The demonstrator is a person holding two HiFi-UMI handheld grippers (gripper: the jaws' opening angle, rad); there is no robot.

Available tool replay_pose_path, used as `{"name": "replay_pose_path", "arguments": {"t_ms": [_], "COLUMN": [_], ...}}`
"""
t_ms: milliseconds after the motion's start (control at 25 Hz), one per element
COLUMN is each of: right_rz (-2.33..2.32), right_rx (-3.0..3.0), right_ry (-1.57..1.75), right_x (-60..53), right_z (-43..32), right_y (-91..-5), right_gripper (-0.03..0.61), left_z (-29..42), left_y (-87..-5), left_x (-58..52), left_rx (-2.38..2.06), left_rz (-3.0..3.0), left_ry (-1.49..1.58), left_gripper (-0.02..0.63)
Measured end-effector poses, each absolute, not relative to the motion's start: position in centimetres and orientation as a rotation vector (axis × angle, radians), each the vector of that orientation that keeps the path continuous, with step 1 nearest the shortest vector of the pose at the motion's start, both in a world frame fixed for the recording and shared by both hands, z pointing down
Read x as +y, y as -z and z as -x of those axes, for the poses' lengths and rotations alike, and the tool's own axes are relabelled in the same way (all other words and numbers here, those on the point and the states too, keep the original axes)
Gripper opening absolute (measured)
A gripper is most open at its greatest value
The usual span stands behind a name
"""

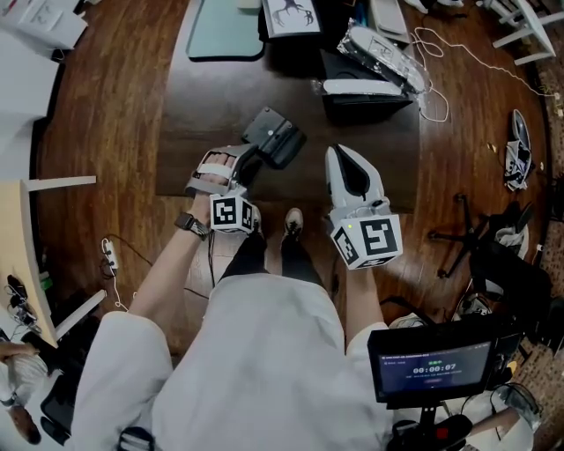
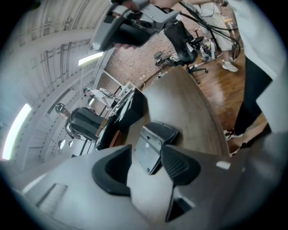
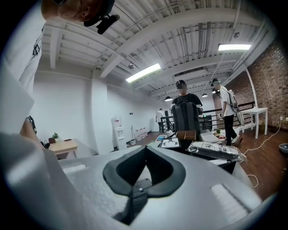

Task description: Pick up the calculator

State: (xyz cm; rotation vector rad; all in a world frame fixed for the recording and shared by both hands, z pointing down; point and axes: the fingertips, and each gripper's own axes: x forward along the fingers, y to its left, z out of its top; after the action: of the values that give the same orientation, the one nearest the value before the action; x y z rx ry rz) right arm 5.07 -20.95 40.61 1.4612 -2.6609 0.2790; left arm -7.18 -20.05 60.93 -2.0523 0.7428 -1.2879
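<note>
The calculator (image 1: 274, 137), dark grey, lies slanted on the dark brown table (image 1: 201, 114) near its front edge. My left gripper (image 1: 249, 160) reaches it from the near left. In the left gripper view the calculator (image 2: 152, 143) shows its pale underside, and its near end sits between the spread jaws of the left gripper (image 2: 145, 161). The right pad (image 2: 179, 164) lies at its edge and the left pad stands apart from it, so the gripper is open. My right gripper (image 1: 342, 157) hovers over the table's front right, shut and empty. Its dark pads (image 3: 159, 177) meet with nothing between them.
A black box (image 1: 366, 92) with white devices and a wrapped tool on top stands at the table's back right. A teal mat (image 1: 225, 35) and a printed sheet (image 1: 291, 16) lie at the back. Cables (image 1: 441, 97), a tripod (image 1: 463, 233) and a monitor (image 1: 432, 363) are on the floor. People stand far off (image 3: 185, 96).
</note>
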Motion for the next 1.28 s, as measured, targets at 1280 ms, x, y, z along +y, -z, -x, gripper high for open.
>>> {"name": "replay_pose_path", "arguments": {"t_ms": [1280], "right_rz": [-1.504], "right_rx": [-2.558], "right_ry": [-0.471], "right_x": [-20.4], "right_z": [-6.7], "right_y": [-45.5], "right_gripper": [0.002], "left_z": [6.3], "left_y": [-64.8], "left_x": [-21.0], "left_rx": [0.699], "left_rz": [1.791], "left_ry": [1.095], "left_gripper": [0.253]}}
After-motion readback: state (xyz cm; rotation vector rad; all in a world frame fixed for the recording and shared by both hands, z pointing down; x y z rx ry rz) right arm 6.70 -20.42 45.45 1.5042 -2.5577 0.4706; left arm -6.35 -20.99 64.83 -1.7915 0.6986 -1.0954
